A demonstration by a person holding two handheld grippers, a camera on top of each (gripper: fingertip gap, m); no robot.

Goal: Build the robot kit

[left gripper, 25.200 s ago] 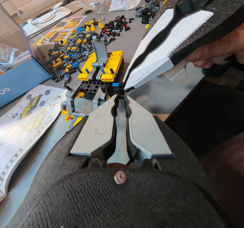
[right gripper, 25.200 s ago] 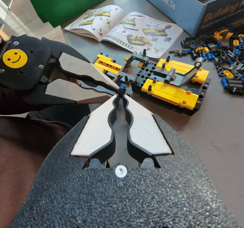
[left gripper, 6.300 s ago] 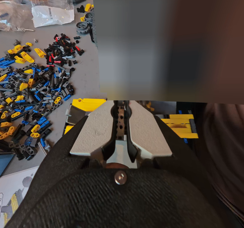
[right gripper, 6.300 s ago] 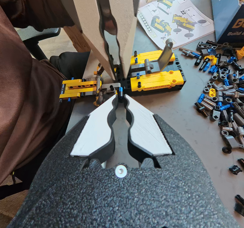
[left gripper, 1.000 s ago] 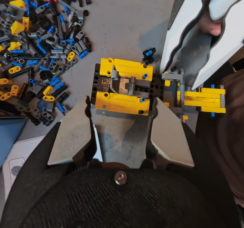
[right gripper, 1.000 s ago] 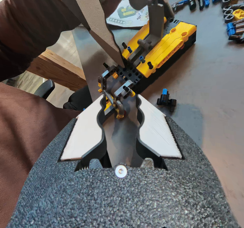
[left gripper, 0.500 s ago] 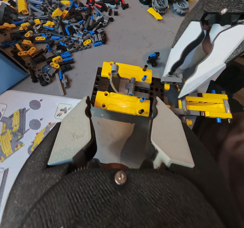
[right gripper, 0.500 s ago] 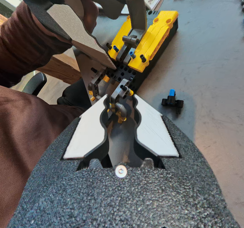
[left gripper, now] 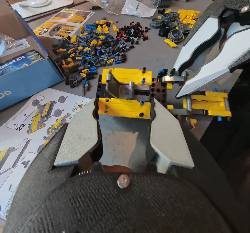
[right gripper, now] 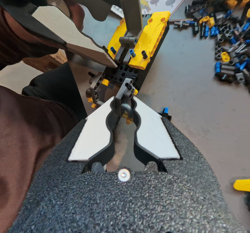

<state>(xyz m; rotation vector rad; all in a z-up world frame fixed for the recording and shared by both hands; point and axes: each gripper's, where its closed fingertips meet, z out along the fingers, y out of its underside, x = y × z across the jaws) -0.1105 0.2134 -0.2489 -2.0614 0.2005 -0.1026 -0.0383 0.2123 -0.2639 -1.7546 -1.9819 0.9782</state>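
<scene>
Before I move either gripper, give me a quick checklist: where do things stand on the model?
1. Left gripper straddles the near yellow panel of the model: ok.
2. Left fingers clamping that panel: cannot tell.
3. Grey beam sits inside the right gripper: ok.
4. Right fingers closed on the beam: not ok, a gap shows on one side.
5. Loose black-and-blue connector lies apart from the model: ok.
</scene>
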